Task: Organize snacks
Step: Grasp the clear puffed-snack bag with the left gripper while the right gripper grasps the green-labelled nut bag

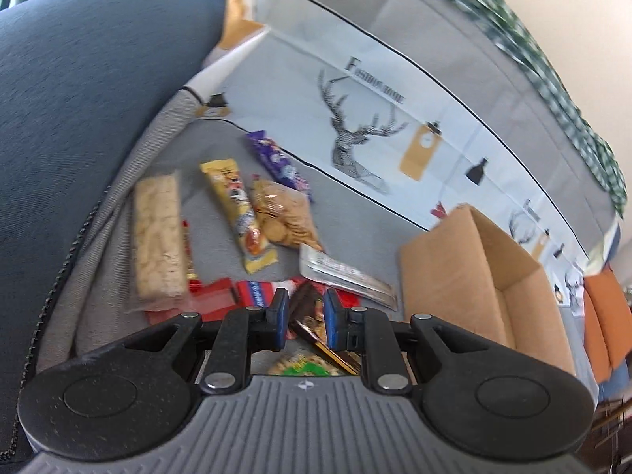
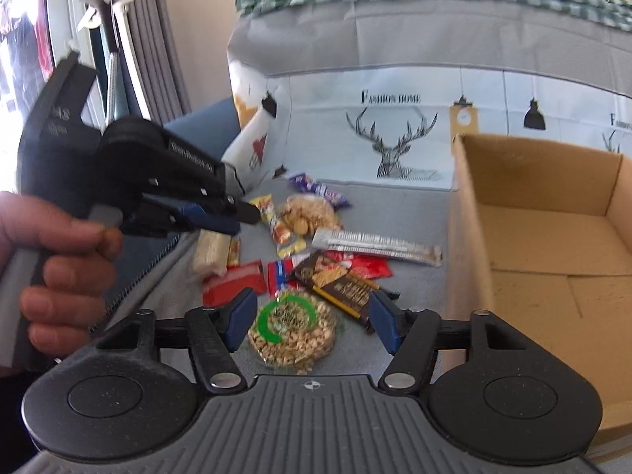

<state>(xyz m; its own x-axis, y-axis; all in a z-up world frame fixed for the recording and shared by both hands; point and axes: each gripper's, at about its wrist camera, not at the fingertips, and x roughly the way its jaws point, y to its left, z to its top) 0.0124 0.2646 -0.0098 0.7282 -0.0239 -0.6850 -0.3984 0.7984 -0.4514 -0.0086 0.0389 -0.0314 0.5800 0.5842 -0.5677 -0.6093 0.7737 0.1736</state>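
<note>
While snacks (image 2: 316, 252) lie beside it, cardboard box (image 2: 553, 213) bare inside, right tool (image 2: 312, 322) wide, left tool (image 1: 304, 318) narrow, gripping nothing.

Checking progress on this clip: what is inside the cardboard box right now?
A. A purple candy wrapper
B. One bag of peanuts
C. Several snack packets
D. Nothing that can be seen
D: in the right wrist view the cardboard box shows only its bare bottom, while the snacks, such as the bag of peanuts, lie on the grey cover beside it.
</note>
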